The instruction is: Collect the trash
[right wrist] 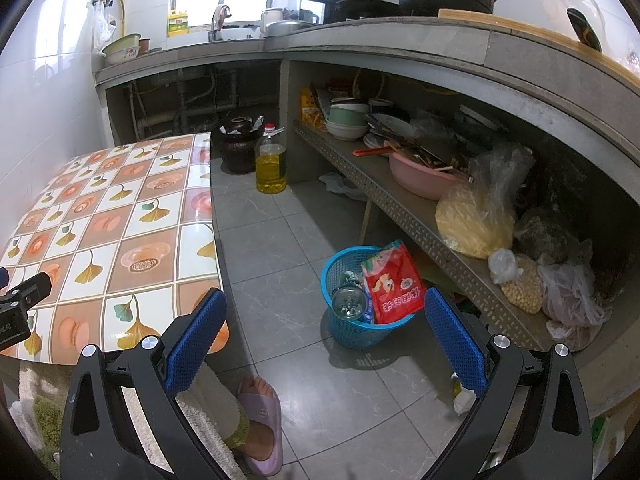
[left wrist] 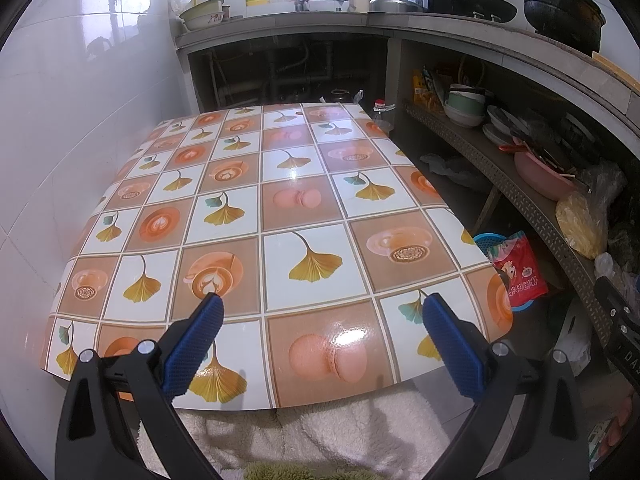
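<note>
- Glossy printed oilcloth covers the table [left wrist: 280, 208], and no trash shows on it; the left gripper [left wrist: 322, 304] hovers over its near edge, released and holding nothing.
- Blue plastic mesh forms the waste basket [right wrist: 352, 332] on the tiled floor beside the table. It holds the collected trash: a red snack bag [right wrist: 394, 284] and a clear bottle [right wrist: 348, 302]. The right gripper [right wrist: 324, 300] hangs above it, jaws spread, empty.
- The red snack bag stands tall above the rim, leaning; a nudge from a finger could probably tip it out or topple the light basket.
- The cooking oil bottle [right wrist: 271, 166] stands on the floor farther back, so a careless sweep there risks a spill.
- The person's slippered foot [right wrist: 262, 420] is near the basket and could kick it.
- The bag carries white Chinese characters, seen upside down and not legible; the slipper's logo is too small to read.
</note>
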Demonstrator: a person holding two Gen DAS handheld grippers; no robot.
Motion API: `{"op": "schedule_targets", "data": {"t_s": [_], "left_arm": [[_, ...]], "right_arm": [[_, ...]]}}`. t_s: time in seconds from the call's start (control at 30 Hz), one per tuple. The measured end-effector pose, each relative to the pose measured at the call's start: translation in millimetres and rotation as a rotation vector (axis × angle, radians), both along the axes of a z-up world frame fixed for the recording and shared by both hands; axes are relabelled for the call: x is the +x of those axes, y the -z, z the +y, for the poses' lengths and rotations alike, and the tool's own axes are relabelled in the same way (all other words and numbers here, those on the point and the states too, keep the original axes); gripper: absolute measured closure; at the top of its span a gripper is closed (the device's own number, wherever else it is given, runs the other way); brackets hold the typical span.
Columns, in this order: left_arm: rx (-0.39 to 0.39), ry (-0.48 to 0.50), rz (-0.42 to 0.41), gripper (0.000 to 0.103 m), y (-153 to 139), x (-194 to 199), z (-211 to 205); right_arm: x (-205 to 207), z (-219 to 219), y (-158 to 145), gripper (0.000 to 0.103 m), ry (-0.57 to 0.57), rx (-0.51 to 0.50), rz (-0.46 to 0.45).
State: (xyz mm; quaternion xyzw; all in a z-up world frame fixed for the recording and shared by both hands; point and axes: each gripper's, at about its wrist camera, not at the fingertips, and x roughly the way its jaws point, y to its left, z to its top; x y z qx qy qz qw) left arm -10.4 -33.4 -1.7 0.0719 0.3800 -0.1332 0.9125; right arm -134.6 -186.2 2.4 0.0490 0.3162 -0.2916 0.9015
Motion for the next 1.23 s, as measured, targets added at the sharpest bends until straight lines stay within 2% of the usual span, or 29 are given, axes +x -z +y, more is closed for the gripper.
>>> {"op": "schedule_targets", "data": {"t_s": [1.23], "left_arm": [[0.002,0.001,0.009,0.006,3.3,0.7,1.5]], "right_arm": [[0.6,0.2,-0.6,0.008,0.0,0.0,0.001]]}}
